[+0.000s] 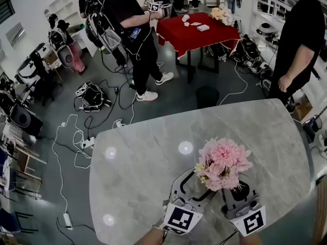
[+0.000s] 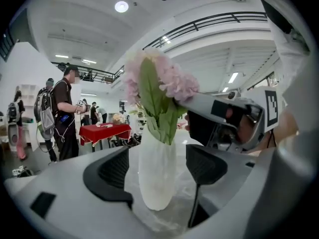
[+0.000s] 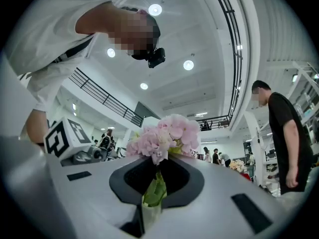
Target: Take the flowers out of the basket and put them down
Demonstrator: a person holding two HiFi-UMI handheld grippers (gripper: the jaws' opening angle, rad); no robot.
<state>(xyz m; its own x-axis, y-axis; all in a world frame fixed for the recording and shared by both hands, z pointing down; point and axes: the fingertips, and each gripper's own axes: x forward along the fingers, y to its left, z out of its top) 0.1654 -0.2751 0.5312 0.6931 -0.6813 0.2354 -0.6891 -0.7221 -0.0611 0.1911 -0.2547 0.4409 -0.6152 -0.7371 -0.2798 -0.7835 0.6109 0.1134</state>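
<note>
Pink flowers (image 1: 223, 163) upright above the grey marble table (image 1: 143, 157). Stem end in a white wrap (image 2: 157, 176), pinched low by the pressed-together jaws of the right gripper (image 3: 152, 203). Wrap also between the widely spread jaws of the left gripper (image 1: 196, 188), clear of both pads.

Bright ceiling lights (image 3: 155, 9) glint off table (image 1: 143, 182); edges warp.

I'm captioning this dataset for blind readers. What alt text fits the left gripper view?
A bunch of pink flowers with green leaves, its base in a white wrap, stands between the open jaws of the left gripper, which do not press it. The right gripper grips the bunch from the right, under the blooms; a red table and people lie behind.
</note>
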